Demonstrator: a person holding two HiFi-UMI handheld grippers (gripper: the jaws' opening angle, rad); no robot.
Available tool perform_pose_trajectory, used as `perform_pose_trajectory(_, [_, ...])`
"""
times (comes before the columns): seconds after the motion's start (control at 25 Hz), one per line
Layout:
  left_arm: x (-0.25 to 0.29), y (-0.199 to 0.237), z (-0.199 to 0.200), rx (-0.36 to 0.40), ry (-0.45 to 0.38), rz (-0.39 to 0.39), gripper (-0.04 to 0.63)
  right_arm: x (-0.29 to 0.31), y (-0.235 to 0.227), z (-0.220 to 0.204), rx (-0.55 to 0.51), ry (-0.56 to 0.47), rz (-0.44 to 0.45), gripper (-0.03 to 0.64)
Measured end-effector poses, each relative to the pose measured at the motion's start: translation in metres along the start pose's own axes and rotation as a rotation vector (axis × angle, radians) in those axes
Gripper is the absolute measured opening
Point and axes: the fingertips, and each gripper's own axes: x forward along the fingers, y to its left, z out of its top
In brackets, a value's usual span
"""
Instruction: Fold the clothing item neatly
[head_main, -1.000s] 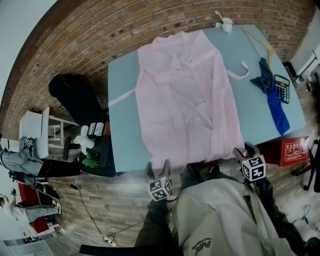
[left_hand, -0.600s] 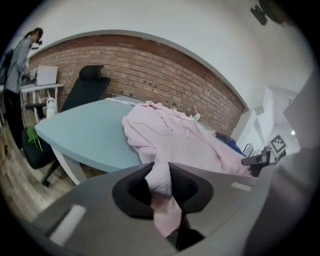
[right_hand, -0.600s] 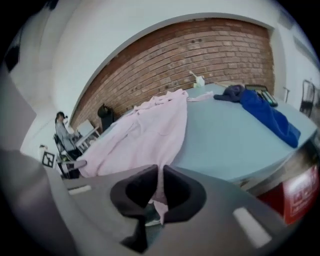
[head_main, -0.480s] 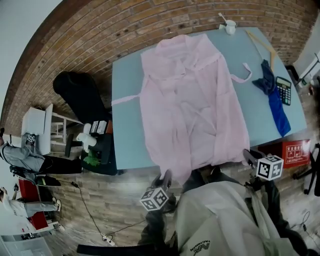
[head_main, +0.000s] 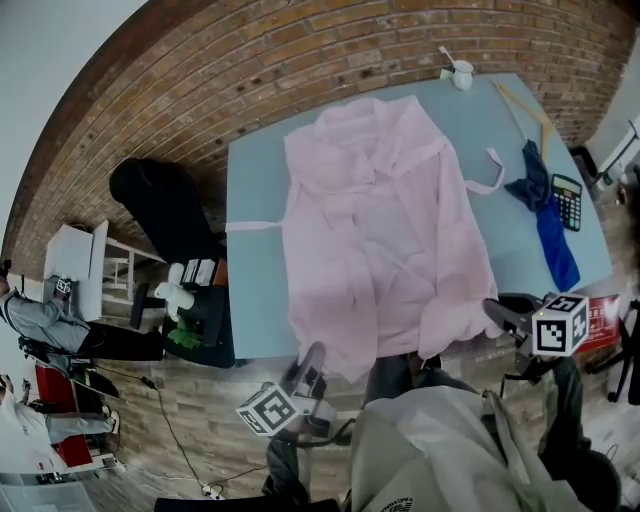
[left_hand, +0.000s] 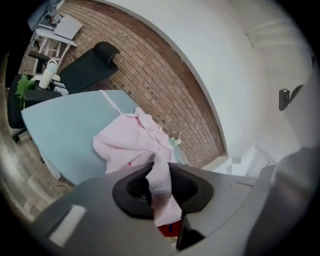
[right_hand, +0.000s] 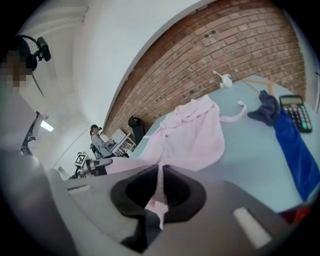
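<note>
Pink robe is lying spread across the blue table, hem hanging over the near edge at the bottom of the head view. Left gripper and right gripper have just been closing and are now pinching the two hem corners; both gripper views are showing cloth between the jaws. Fabric is looking thin, light and limp. I'm expecting it to sag between holds, so corner grips with even tension seem right. Loose tie may trail.

left hand-held gripper + right hand-held gripper: jaws just clamped onto the pink robe hem | both went up | hem's lifted and bunched now
</note>
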Motion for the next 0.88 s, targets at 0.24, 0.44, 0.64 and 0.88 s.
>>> perform_pose_trajectory(0.24, [0.062, 0.002, 0.107, 0.022, -0.062, -0.061, 0.071, 0.034, -0.018, 0.123, -0.1, -0.12, -0.034, 0.028])
perform_pose_trajectory(0.44, [0.143, 0.029, 0.18, 0.036, -0.028, -0.086, 0.071, 0.081, -0.058, 0.2, -0.105, -0.147, -0.058, 0.028])
perform_pose_trajectory(0.64, [0.233, 0.061, 0.217, 0.15, 0.108, -0.04, 0.087, 0.138, -0.111, 0.238, -0.179, -0.108, -0.085, 0.029])
perform_pose_trajectory(0.88, [0.265, 0.112, 0.206, 0.273, 0.284, 0.08, 0.421, 0.164, -0.188, 0.242, -0.089, -0.063, -0.146, 0.144])
